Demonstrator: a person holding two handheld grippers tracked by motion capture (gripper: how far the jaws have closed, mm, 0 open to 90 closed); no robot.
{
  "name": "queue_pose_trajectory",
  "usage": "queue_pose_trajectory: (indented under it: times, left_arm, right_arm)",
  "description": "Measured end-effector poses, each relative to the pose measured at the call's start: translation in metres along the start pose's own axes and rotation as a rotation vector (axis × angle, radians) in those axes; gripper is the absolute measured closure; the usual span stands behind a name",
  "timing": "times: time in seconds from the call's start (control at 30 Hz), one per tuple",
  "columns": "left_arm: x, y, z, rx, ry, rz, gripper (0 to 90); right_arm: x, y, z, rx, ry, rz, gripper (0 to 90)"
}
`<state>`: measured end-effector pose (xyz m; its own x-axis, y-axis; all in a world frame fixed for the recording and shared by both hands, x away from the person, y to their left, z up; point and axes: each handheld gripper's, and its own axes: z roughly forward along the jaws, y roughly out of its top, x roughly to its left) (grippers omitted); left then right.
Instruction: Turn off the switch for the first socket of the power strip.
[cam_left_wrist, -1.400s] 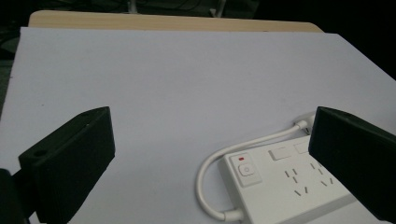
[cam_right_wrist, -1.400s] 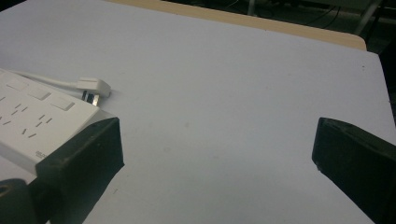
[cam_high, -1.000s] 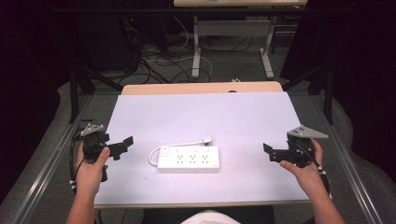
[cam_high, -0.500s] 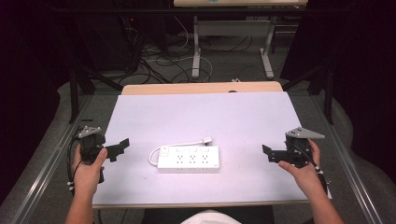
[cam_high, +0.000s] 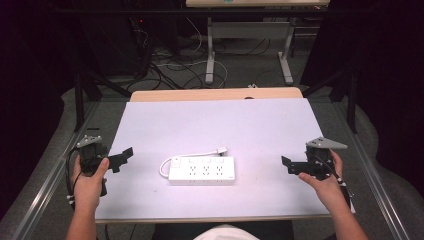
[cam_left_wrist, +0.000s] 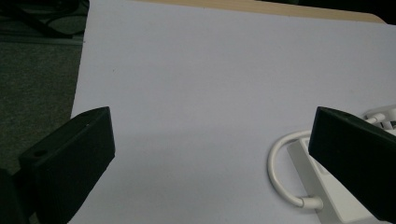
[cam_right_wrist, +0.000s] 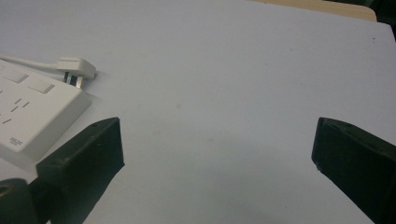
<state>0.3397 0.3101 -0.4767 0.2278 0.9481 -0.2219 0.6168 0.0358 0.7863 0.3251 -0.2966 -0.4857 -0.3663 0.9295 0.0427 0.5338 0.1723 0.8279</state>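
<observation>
Left claw (cam_high: 121, 159) nearer power strip (cam_high: 202, 170)

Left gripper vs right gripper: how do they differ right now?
The left gripper sits at the table's left edge, jaws angled up toward the power strip; the right gripper sits near the right edge, level, with a grey plate on top. Both are open, holding nothing.
</observation>
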Motion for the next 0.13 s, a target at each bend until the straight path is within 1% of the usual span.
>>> queue_pose_trajectory:
  times: [0.03,0.07,0.1,0.13]
  left_arm:
    - [0.0003,0.0006,-0.0011,0.008,-0.002,0.000,0.2]
    - [0.0003,0.0007,-0.0010,0.004,-0.003,-0.002,0.2]
    - [0.0003,0.0008,-0.0008,0.006,-0.006,-0.002,0.2]
    - [0.0003,0.0005,0.0001,-0.002,-0.004,-0.004,0.2]
  right_arm:
    - [-0.0003,-0.0001,0.0000,0.006,0.001,0.001,1.5]
    - [-0.0010,-0.0003,0.0005,0.006,0.000,-0.001,1.5]
    - [-0.0010,-0.0007,0.0015,0.004,0.002,0.007,1.5]
    - [-0.0023,-0.0009,0.0013,0.013,0.006,0.002,1.5]
